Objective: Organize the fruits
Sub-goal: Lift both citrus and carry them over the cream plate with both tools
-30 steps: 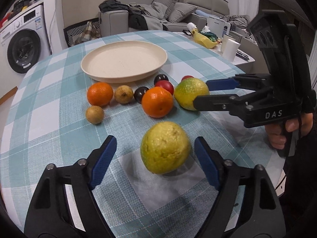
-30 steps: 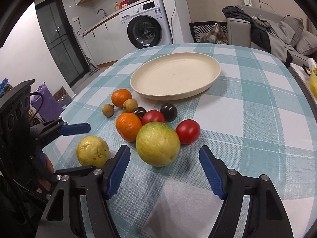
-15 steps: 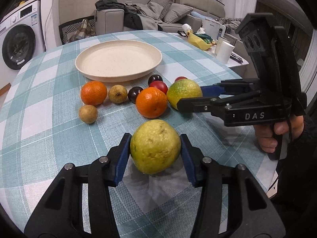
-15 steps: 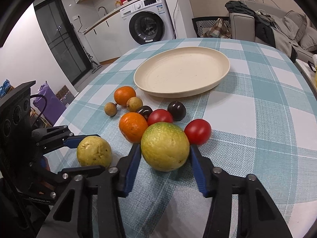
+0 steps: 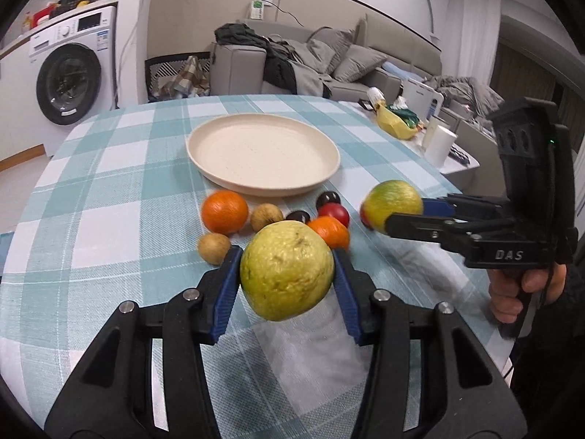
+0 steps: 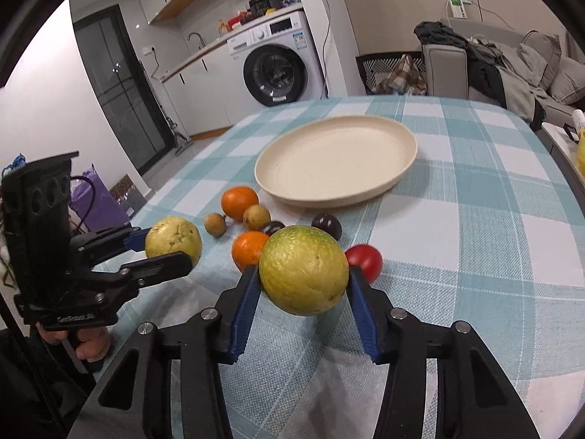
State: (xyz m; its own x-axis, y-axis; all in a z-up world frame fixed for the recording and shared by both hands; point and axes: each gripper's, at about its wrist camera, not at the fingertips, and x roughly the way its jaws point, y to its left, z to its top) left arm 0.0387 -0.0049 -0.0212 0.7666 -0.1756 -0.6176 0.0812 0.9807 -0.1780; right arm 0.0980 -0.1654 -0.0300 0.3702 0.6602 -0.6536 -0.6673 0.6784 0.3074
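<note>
My left gripper point(image 5: 286, 258) is shut on a pale yellow fruit point(image 5: 287, 274) and holds it just above the checked tablecloth. To its right, my right gripper point(image 5: 404, 214) grips a yellow-green fruit point(image 5: 393, 201). The right wrist view shows that gripper point(image 6: 302, 274) shut on the yellow-green fruit point(image 6: 303, 269), also off the cloth, with the left gripper point(image 6: 164, 247) and its yellow fruit point(image 6: 173, 241) at the left. Beyond both lies an empty cream plate point(image 5: 256, 187) point(image 6: 329, 201).
Between the grippers and the plate lie two oranges point(image 5: 224, 212) point(image 5: 331, 232), two small brown fruits point(image 5: 214, 248), dark plums point(image 5: 328, 197) and a red fruit point(image 6: 363, 261). A side table with cups point(image 5: 438, 139) stands past the right edge. A washing machine point(image 6: 274, 69) and sofa are behind.
Both grippers closed from wide open onto their fruits, then lifted them off the cloth. The left one rose and moved towards the plate; the right one barely moved.
</note>
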